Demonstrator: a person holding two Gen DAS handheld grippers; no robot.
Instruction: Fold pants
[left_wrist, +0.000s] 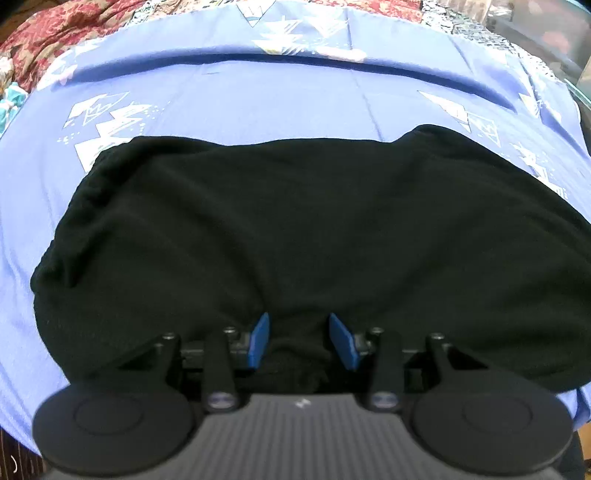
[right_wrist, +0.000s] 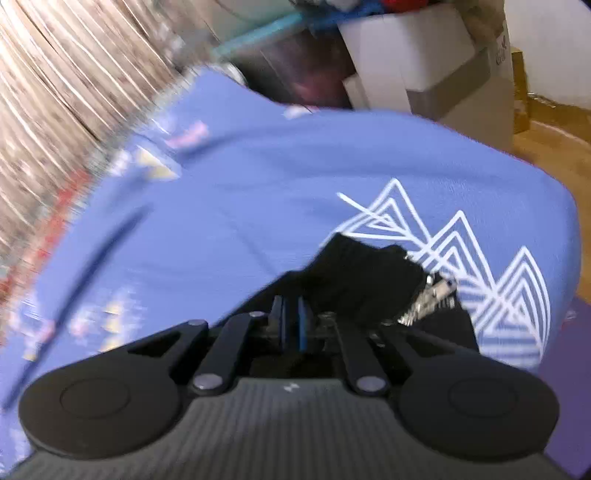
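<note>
Black pants (left_wrist: 295, 240) lay bunched on the blue bedsheet (left_wrist: 258, 107). Left hand-held gripper (left_wrist: 299, 341) pinched a fold; right hand-held gripper (right_wrist: 291, 325) clamped an edge. Thin grip, a tug could've slipped it out.

1. No word, number or brand name can be read in either view.
2. A small white mark is seen on the ribbed grey body of the left tool (left_wrist: 299, 341), too small to be made out.
3. A like white mark is seen on the body of the right tool (right_wrist: 293, 325), also illegible.
4. Dark lettering is seen on a white box (right_wrist: 502, 51) at the upper right, blurred beyond reading.
</note>
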